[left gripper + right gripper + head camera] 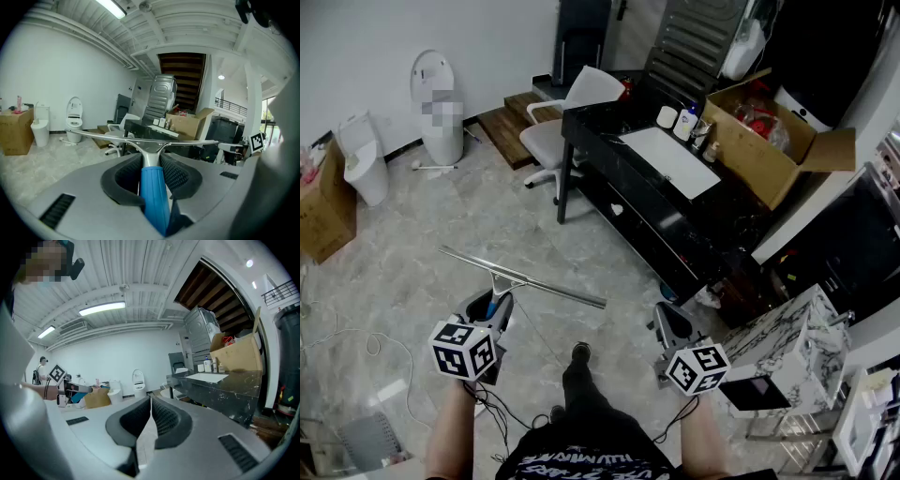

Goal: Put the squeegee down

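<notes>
Head view, clock read from frame ctr. Most of the lower and left frame, approx. 6 to 11 o'clock, is taken up by a grey marbled floor. A long black counter is set across 1 to 3 o'clock, w/ a white board lying flat on top and a few small bottles near its far end. An open cardboard box is seen at 2 o'clock on the counter's far side; whether it rests on the counter can't be told. A white chair is placed at 12 o'clock, just beside the counter's far end. A white toilet is stood by the wall at 10 o'clock, partly under a mosaic patch.

The squeegee is held off the floor at approx. 7 o'clock, w/ its metal rail lying crosswise and roughly level, at 12 o'clock of the left gripper. In the left gripper view the blue handle is clamped btwn the two black pads, the jaws narrowed onto it, and the rail is carried out past the tips.

The right gripper is seen at 5 o'clock, well apart from the squeegee. In the right gripper view its pads are brought together at the tips and nothing is held btwn them.
</notes>
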